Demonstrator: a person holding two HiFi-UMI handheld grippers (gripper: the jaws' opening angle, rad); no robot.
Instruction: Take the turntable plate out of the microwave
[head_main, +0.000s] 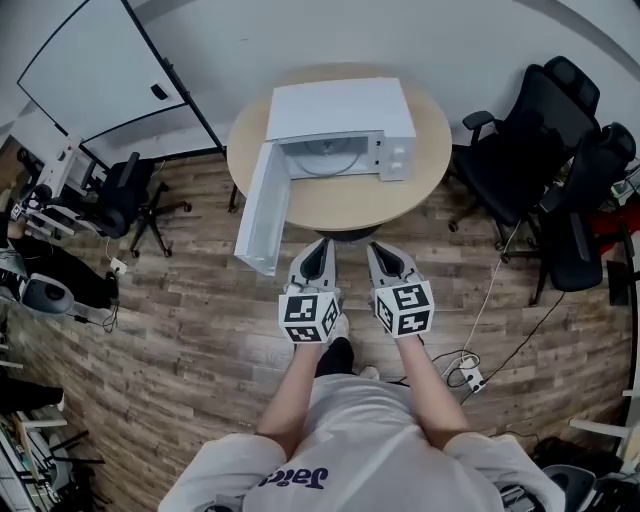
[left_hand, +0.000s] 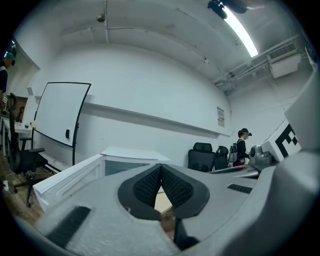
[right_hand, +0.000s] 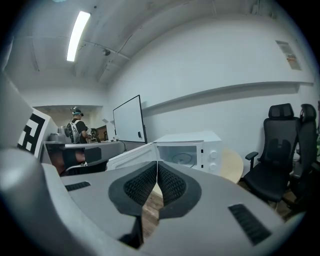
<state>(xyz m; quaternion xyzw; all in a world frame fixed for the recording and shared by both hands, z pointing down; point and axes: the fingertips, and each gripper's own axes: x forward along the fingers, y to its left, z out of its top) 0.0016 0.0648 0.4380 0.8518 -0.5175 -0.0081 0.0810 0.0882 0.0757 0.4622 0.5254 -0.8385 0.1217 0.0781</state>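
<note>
A white microwave (head_main: 345, 115) stands on a round wooden table (head_main: 440, 165) with its door (head_main: 262, 208) swung open to the left. Inside its cavity lies the glass turntable plate (head_main: 328, 155), also visible in the right gripper view as a clear disc (right_hand: 183, 159). My left gripper (head_main: 322, 246) and right gripper (head_main: 378, 250) hang side by side in front of the table's near edge, short of the microwave. Both are shut with nothing between the pads. In the left gripper view the microwave (left_hand: 127, 159) sits behind the left gripper (left_hand: 161, 167); the plate is hidden there.
Black office chairs (head_main: 545, 160) stand right of the table, another (head_main: 125, 195) to the left near a whiteboard (head_main: 95, 70). A cable and power strip (head_main: 468, 375) lie on the wood floor at right. A person (left_hand: 242, 145) stands far off in the room.
</note>
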